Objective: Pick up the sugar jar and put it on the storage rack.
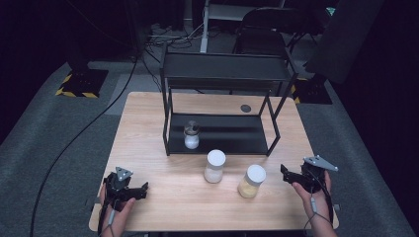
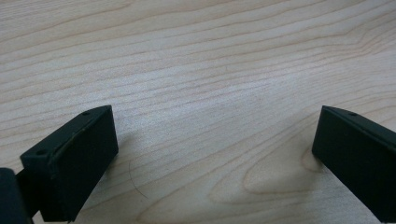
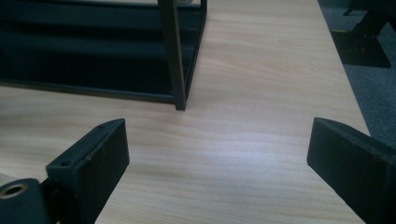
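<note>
Over on the left, the left claw (image 1: 144,188) sits low on the worktop (image 1: 148,128), released, nothing between its jaws; its own view gives just bare wood grain between two wide-set black jaws, the right one cut off by the picture's edge. The hand (image 1: 116,210) behind it is partly cropped at the bottom of the high view. Moving right, the black two-tier rack (image 1: 222,74) stands at the back of the worktop, and on its lower shelf there's a small jar with a dark lid (image 1: 191,135), its contents pale but hard to make out in the shadow. In front of the rack stand two white-lidded jars: the pale-filled jar (image 1: 215,166), then just to its right the yellow-filled jar (image 1: 251,181), squat, round and upright, apart from its neighbour. Nearest that one is the right claw (image 1: 283,171), released too, jaws spread wide and gripping nothing, near the yellow-filled jar but not touching. Its view catches the rack's front corner leg and dark shelf, the worktop's far edge and grey floor beyond.
</note>
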